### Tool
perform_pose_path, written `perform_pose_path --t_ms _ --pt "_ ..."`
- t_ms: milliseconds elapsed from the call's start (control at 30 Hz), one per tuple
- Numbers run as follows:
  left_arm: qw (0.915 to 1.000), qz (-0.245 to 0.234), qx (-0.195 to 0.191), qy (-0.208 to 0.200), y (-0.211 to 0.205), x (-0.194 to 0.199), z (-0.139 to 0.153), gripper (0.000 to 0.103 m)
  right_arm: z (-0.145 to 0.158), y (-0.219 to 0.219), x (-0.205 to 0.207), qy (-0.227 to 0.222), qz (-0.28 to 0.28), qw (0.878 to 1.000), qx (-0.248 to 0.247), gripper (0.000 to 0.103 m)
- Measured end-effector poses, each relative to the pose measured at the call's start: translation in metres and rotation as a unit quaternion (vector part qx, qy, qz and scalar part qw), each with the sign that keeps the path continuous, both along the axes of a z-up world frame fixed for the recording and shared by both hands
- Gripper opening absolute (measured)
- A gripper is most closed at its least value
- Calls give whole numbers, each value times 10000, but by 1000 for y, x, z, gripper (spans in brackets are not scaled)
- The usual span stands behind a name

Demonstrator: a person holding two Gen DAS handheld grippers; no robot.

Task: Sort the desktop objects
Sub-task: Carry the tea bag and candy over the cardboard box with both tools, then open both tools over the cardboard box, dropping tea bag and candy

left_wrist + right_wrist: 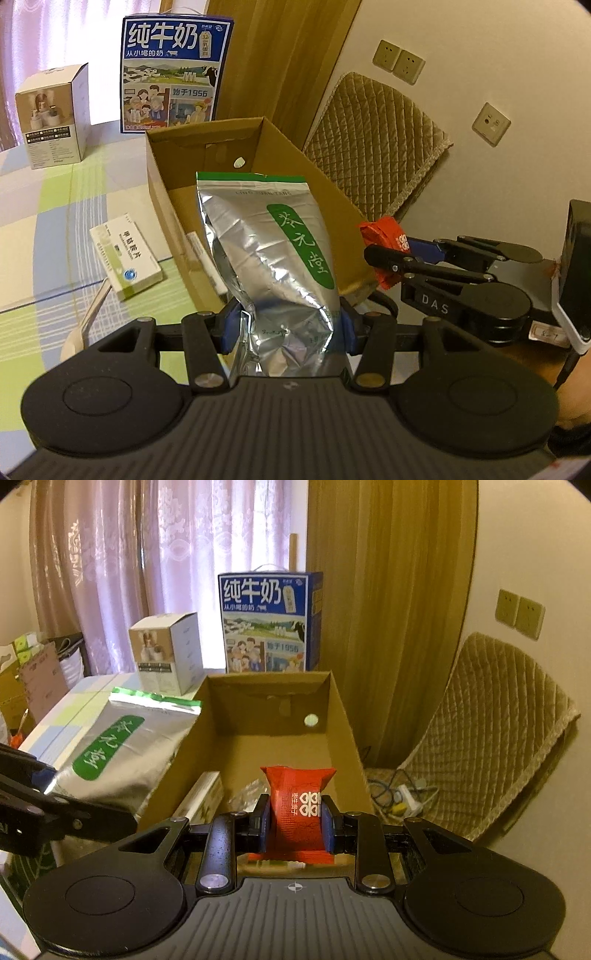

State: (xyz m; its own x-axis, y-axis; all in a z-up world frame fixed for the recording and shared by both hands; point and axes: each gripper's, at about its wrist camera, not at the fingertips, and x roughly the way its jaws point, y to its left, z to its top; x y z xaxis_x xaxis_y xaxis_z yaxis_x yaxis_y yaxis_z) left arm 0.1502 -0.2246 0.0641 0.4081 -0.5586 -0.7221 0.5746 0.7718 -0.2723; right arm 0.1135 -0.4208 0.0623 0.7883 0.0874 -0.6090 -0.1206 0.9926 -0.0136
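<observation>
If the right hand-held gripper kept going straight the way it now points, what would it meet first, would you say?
Probably the inside of the open cardboard box. The right hand-held gripper, shut on a red packet, points down into it, so the box floor or far wall looks first in line. Depth is hard to judge here.

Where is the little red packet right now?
The red packet is pinched in the right gripper, held over the near end of the open cardboard box, right of the silver pouch.

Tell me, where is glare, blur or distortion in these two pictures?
Left wrist view: window light glints on the silver foil pouch; fisheye bends the wall edge. Right wrist view: bright curtains wash out, cardboard box stays sharp, dark corners frame both.
</observation>
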Motion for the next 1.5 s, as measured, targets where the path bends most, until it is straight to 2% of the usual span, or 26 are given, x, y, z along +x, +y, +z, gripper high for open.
perform_pose_path --t_ms 300,533,1233,1367,1500 --pt "9997 212 -91 -14 -16 28 3 46 7 -5 30 -113 26 9999 -97 24" --pt "9994 312 -135 -47 -25 53 5 46 1 -7 57 -52 82 9999 -142 24" --pt "9967 723 -320 191 -34 110 -25 47 -24 -11 101 118 85 9996 -246 24" --pt "9940 993 -426 164 -32 118 -27 57 -25 -11 101 130 91 9996 -241 24" --pt "9941 1015 -388 32 -23 119 -23 57 -27 -11 101 166 88 9996 -228 24"
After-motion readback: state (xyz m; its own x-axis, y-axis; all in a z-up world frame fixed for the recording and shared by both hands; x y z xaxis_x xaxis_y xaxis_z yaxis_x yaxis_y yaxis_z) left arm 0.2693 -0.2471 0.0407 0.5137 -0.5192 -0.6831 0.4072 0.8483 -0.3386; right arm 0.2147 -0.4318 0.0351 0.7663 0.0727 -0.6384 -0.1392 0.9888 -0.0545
